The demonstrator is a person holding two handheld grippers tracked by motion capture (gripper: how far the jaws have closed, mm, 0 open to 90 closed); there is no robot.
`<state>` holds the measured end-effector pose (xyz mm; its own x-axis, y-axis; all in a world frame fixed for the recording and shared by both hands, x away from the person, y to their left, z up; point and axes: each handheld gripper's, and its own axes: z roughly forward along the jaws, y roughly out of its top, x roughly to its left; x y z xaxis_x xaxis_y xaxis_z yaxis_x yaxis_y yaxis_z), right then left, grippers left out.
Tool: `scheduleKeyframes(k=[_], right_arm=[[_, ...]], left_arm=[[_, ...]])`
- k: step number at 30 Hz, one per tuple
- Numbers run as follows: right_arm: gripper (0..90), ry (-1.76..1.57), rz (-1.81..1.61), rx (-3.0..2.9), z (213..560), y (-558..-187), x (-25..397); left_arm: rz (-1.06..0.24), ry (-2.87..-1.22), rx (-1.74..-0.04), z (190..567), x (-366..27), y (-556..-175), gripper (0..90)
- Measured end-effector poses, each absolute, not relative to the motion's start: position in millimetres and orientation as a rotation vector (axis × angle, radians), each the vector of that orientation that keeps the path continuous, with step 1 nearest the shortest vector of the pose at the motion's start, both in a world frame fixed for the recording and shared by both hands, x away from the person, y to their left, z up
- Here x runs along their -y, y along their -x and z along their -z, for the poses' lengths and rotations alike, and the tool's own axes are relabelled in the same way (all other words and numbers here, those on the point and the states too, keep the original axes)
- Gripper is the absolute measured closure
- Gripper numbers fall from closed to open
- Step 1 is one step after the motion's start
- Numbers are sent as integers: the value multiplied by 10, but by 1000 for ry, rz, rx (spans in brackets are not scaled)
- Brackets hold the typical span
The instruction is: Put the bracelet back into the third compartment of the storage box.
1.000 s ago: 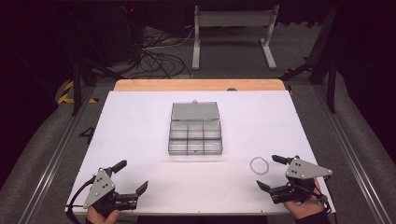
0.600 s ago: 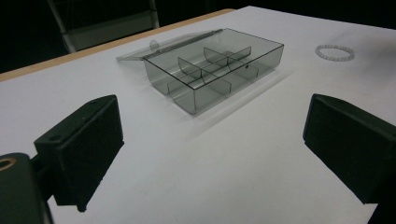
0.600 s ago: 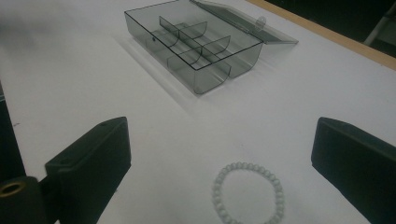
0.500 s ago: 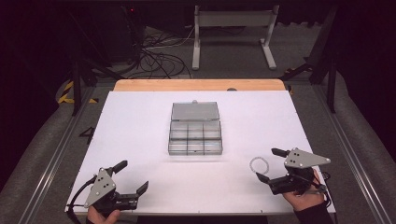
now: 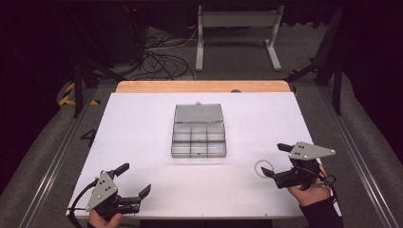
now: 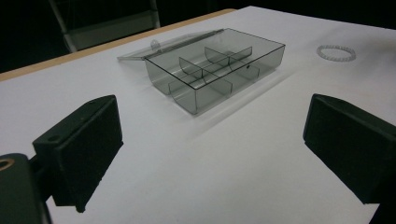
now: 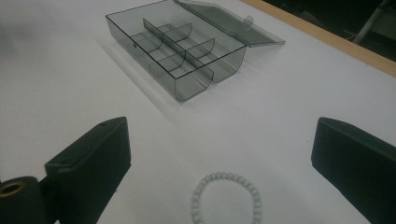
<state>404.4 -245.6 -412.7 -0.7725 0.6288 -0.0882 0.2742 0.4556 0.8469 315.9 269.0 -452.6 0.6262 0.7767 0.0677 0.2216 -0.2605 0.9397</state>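
One white bead bracelet (image 5: 263,167) lies flat on the white table (image 5: 142,123), and we take it as our landmark: it sits on bare tabletop toward the person's right near corner, touching nothing. Our right gripper (image 5: 277,160) hangs just beside it on the near right, jaws spread wide apart and gripping nothing. In the right gripper view we see the bracelet (image 7: 225,198) low between the two black jaws, clear of both, its pale round beads forming a closed loop cut off by the bottom edge.

Beyond the bracelet and to its left, near the middle of the table, stands a smoky clear plastic compartment box (image 5: 198,140). Its hinged lid (image 5: 198,113) is thrown back flat on the far side, and thin dividers split the tray into small cells that look empty to us.

Well apart from the bracelet, at the table's near left corner, we hold the left gripper (image 5: 134,179), its jaws likewise parted and empty. In the left gripper view the bracelet (image 6: 335,52) shows far off, past the box (image 6: 219,70).
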Motion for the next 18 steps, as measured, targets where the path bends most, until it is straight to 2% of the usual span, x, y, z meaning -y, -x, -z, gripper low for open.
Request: scheduleKeyframes(k=[15,18], right_arm=[[51,-776,-1209,-2338,4096,-4251,2413],[76,-794,-1210,-2346,4098,-4267,2415]], left_arm=[[-652,-1797,-812,4532,-2683,-3161,53],[-656,-1797,-812,4530,-2688,-3162,53]])
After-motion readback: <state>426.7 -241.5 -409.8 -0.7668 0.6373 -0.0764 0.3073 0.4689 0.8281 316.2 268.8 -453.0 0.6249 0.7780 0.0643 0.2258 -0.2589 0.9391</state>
